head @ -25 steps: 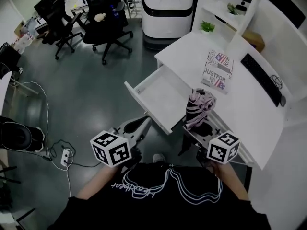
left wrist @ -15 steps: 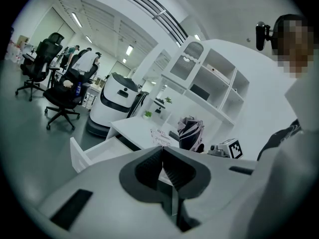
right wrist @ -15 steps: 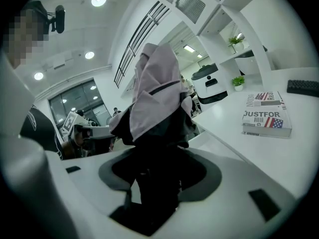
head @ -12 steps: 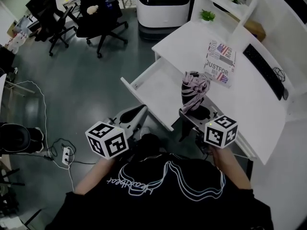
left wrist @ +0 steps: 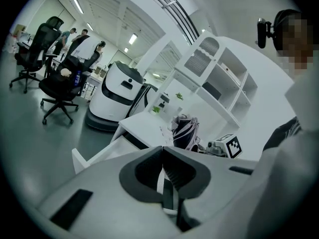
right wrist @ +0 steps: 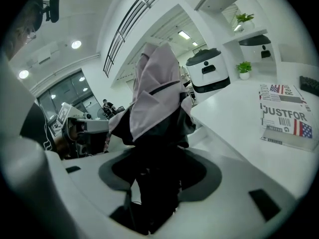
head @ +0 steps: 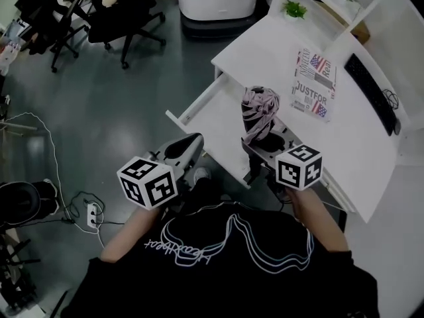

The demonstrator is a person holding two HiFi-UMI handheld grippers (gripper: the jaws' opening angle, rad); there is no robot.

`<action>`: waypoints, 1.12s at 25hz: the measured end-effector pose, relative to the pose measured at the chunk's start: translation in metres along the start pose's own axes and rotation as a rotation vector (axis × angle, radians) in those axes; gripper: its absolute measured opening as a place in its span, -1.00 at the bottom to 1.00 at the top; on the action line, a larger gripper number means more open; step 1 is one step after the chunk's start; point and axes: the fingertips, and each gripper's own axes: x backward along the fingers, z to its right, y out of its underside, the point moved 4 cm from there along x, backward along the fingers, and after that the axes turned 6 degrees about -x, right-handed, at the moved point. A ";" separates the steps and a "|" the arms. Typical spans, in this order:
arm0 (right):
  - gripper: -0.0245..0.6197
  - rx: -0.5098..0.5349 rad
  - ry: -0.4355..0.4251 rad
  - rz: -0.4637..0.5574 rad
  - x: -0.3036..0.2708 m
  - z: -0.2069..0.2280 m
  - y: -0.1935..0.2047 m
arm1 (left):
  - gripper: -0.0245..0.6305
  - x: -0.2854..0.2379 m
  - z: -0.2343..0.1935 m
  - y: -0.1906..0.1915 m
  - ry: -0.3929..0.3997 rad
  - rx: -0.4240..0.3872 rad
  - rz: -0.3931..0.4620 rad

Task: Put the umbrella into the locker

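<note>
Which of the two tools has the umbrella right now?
The right tool: its jaws are clamped on the folded umbrella, which stands upright in it. The left tool is shut with nothing between its jaws.

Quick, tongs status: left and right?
Left tongs: closed, nothing between them.
Right tongs: closed on the folded pink-and-black fabric umbrella.

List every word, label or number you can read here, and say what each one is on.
"JUSTFOR": on the flag-printed box lying on the white desk.
Smaller print on that box: too blurred to read.
Looping script on the person's black shirt: not legible.
</note>
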 end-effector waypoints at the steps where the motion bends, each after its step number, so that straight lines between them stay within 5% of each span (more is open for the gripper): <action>1: -0.22 -0.002 0.008 -0.012 -0.008 0.002 -0.002 | -0.91 -0.003 -0.009 -0.004 0.003 -0.001 -0.006; 12: -0.21 -0.015 0.092 -0.154 -0.093 0.026 0.003 | -0.91 -0.029 -0.076 -0.015 0.037 0.031 -0.078; 28: -0.21 -0.150 0.155 -0.308 -0.169 0.093 0.062 | -0.91 -0.050 -0.121 -0.011 0.025 0.030 -0.140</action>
